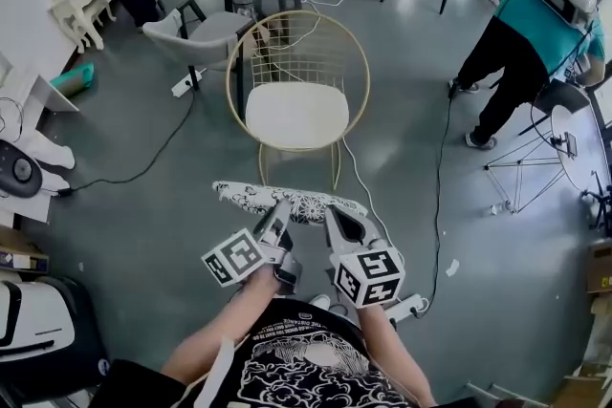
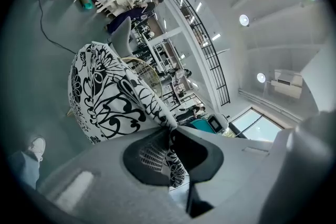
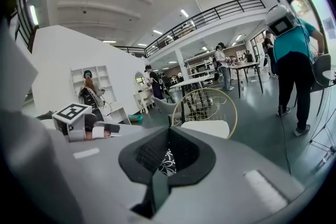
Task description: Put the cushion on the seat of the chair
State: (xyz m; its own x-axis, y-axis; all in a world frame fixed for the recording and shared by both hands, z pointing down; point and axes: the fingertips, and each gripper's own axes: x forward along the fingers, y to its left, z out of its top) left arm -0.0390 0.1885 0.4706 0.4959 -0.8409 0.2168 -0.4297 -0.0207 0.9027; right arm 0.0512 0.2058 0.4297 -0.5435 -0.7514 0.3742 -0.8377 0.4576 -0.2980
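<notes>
Cushion point(image 1: 251, 197) clamped at near edge by left gripper point(image 1: 278, 211), right gripper point(image 1: 335, 219).

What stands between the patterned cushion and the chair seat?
Nothing visible: the cushion, pinched by the left tongs and right tongs, faces only open floor before the chair, whose white seat is bare.

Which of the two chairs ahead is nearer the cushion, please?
The gold wire chair with the white seat, just beyond the cushion; the grey chair stands farther back, to its left.
</notes>
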